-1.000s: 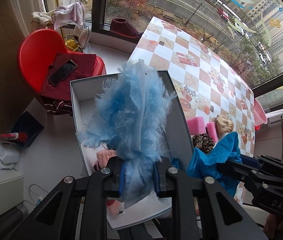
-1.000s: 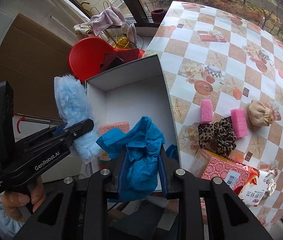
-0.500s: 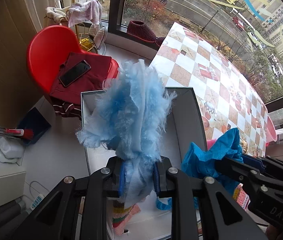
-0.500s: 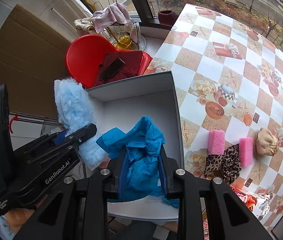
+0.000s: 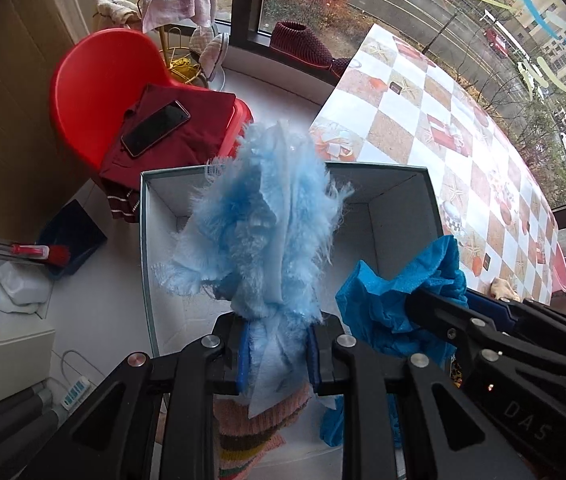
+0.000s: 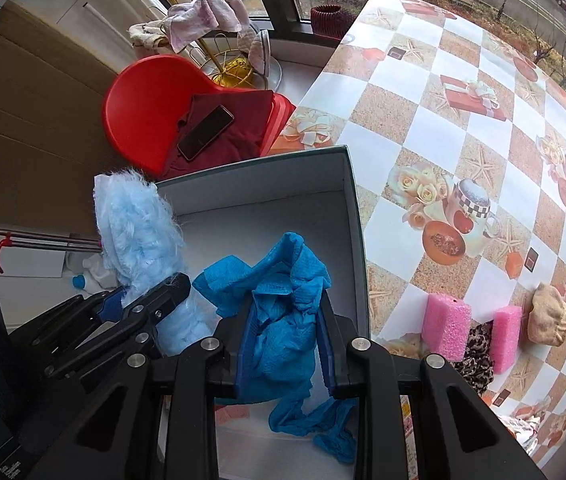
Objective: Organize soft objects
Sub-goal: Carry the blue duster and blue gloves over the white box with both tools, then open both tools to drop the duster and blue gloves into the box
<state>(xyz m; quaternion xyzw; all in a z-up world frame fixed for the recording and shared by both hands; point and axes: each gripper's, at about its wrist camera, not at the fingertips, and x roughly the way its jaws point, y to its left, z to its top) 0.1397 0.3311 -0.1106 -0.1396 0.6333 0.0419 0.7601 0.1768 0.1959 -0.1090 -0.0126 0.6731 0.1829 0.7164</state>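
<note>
I see the table (image 6: pixel 463 92) with its checked cloth, and at its edge the open white box (image 6: pixel 267 216). Over the box, my left tongs (image 5: pixel 277 356) are clenched on a fluffy light-blue duster (image 5: pixel 259 220); beside them my right tongs (image 6: pixel 285 350) are clenched on a crumpled blue cloth (image 6: pixel 279 304).

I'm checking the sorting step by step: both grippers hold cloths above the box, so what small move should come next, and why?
Probably open both grippers. The left gripper pinches the fluffy duster and the right gripper the blue cloth, both over the open box, so they should drop inside.
</note>
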